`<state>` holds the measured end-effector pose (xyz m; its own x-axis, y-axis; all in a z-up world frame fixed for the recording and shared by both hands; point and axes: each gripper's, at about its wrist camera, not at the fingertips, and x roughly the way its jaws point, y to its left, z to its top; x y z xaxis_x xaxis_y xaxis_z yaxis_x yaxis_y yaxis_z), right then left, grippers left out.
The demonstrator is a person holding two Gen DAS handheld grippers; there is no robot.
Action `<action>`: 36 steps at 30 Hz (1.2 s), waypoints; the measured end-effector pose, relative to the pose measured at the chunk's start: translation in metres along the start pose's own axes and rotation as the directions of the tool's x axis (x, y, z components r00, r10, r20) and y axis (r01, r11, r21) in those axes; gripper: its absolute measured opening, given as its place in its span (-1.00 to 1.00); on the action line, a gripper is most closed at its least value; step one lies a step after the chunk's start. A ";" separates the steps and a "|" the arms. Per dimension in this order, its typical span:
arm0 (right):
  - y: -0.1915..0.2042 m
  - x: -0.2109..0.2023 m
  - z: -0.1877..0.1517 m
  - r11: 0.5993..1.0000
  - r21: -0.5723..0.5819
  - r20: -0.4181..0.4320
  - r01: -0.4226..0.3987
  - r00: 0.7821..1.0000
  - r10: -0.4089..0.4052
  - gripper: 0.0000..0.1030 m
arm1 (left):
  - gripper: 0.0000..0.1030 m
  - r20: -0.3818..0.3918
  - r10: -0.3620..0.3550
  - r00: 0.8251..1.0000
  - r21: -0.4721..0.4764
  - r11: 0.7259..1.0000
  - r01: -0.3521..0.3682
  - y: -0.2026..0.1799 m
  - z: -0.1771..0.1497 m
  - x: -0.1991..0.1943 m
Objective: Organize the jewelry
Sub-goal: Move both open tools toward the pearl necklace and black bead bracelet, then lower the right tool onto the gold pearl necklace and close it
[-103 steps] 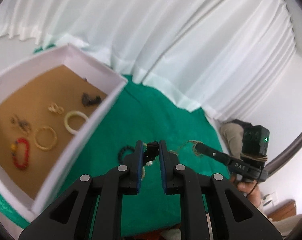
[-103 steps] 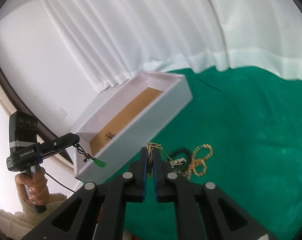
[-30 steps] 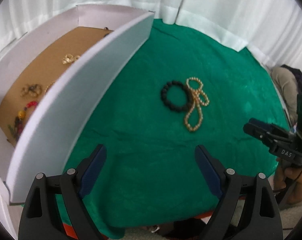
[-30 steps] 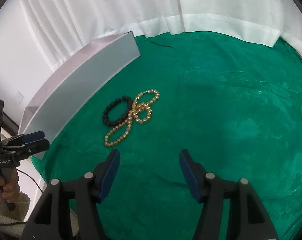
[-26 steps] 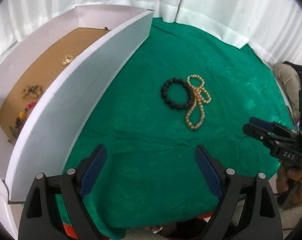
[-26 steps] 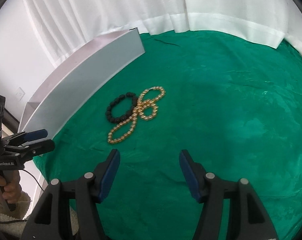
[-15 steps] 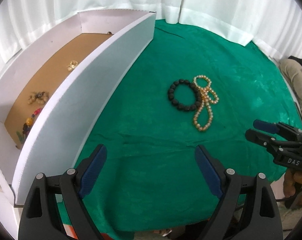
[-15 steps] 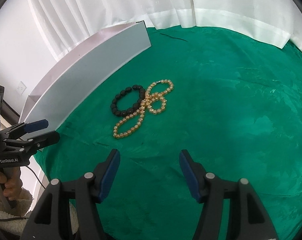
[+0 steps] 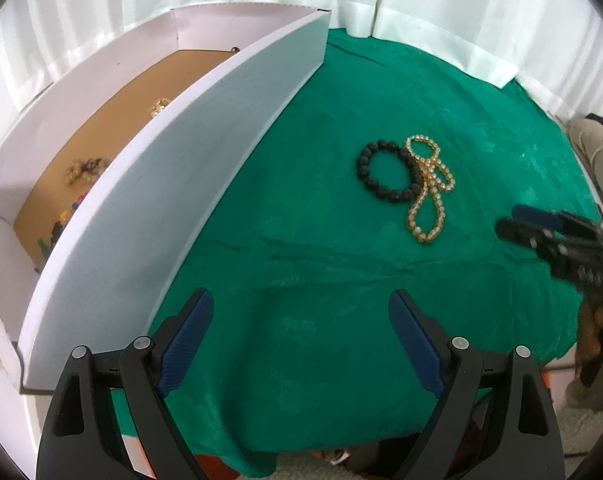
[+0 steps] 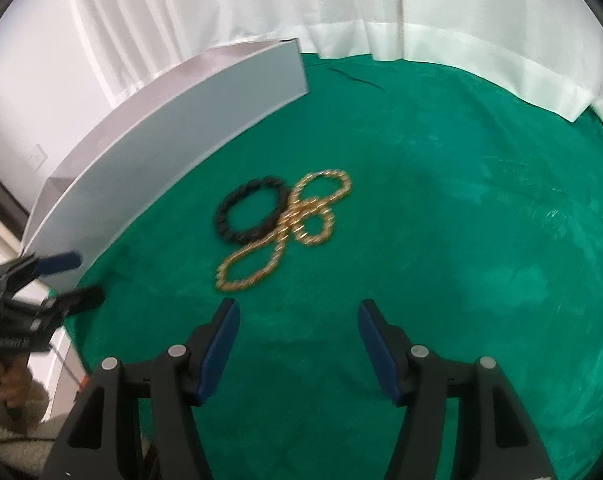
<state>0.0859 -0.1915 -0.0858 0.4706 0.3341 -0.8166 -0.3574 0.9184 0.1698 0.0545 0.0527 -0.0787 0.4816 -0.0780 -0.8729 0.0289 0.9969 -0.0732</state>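
Both tongs wide apart and holding nothing: left gripper (image 9: 300, 322) low over green cloth (image 9: 321, 288), right gripper (image 10: 298, 326) likewise. Straight ahead on the cloth, black bead bracelet (image 9: 385, 176) touching and overlapping looped gold bead necklace (image 9: 427, 188). Just left of them, white box (image 9: 173, 152), more jewelry pieces (image 9: 81, 168) inside on its brown floor. White curtain (image 10: 301, 4) behind.
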 end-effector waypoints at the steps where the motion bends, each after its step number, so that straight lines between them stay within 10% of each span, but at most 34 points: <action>1: -0.002 0.002 0.003 1.000 0.010 -0.005 0.001 1.000 -0.001 0.22 | 0.75 0.002 -0.003 1.000 -0.006 1.000 0.003 0.001 -0.001 -0.001; 25: -0.019 0.022 0.038 0.999 -0.024 -0.024 -0.032 0.999 0.032 0.22 | 0.75 -0.037 -0.007 0.999 -0.044 0.999 0.005 0.010 -0.009 0.004; 36: 0.018 0.077 0.053 0.971 -0.237 -0.047 -0.005 0.999 -0.007 0.11 | 0.75 -0.043 -0.014 0.999 -0.063 0.998 0.011 0.018 -0.013 0.004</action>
<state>0.1586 -0.1379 -0.1164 0.4343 0.3176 -0.8429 -0.5407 0.8404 0.0381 0.0453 0.0705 -0.0898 0.4431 -0.0924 -0.8917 -0.0206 0.9934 -0.1132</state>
